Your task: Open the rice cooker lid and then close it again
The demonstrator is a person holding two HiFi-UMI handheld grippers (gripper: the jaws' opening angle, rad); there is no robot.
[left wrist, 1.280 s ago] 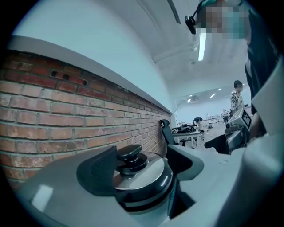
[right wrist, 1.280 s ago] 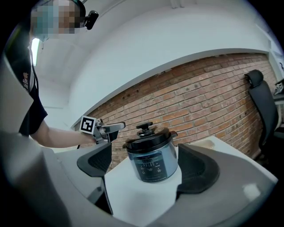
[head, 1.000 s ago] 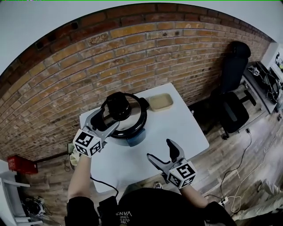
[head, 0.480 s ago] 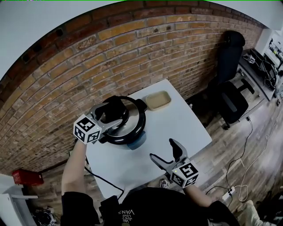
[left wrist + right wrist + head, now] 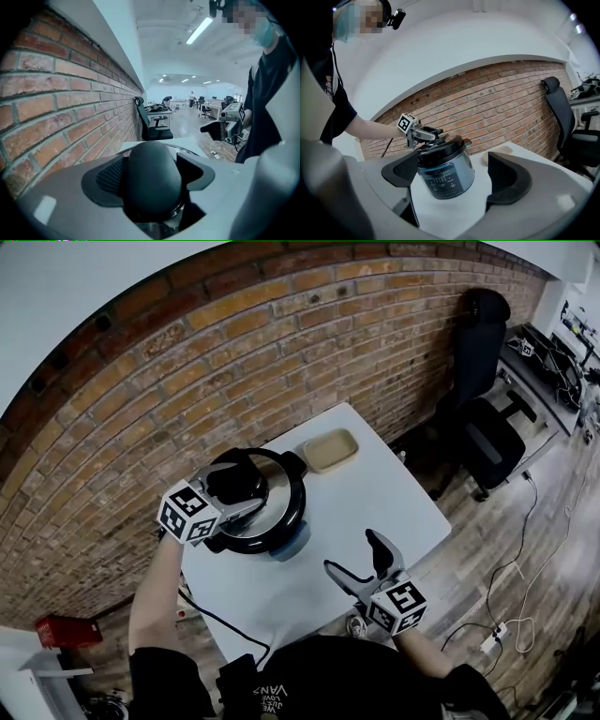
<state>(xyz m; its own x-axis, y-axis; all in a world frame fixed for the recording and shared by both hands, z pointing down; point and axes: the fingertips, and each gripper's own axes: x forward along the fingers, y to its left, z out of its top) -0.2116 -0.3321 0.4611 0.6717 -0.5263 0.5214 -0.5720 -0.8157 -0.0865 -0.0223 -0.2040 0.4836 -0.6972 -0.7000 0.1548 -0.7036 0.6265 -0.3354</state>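
The rice cooker [image 5: 272,521] stands on the white table [image 5: 375,502], silver-bodied with a black lid [image 5: 281,488] seated on top. My left gripper [image 5: 236,495] reaches over the lid from the left, and its jaws are shut on the black lid knob [image 5: 152,180]. Both pads press the knob's sides in the left gripper view. My right gripper [image 5: 361,559] hovers open near the table's front edge, holding nothing. It looks at the rice cooker [image 5: 445,171] and the left gripper [image 5: 424,135] on the lid.
A beige tray [image 5: 330,449] lies on the table right of the cooker, near the brick wall [image 5: 234,352]. A black office chair [image 5: 487,442] stands on the floor to the right. A cable [image 5: 216,620] hangs off the table's left front.
My left gripper has moved forward over the lid, and its jaws have come in around the knob. The right gripper has stayed open near the front edge.
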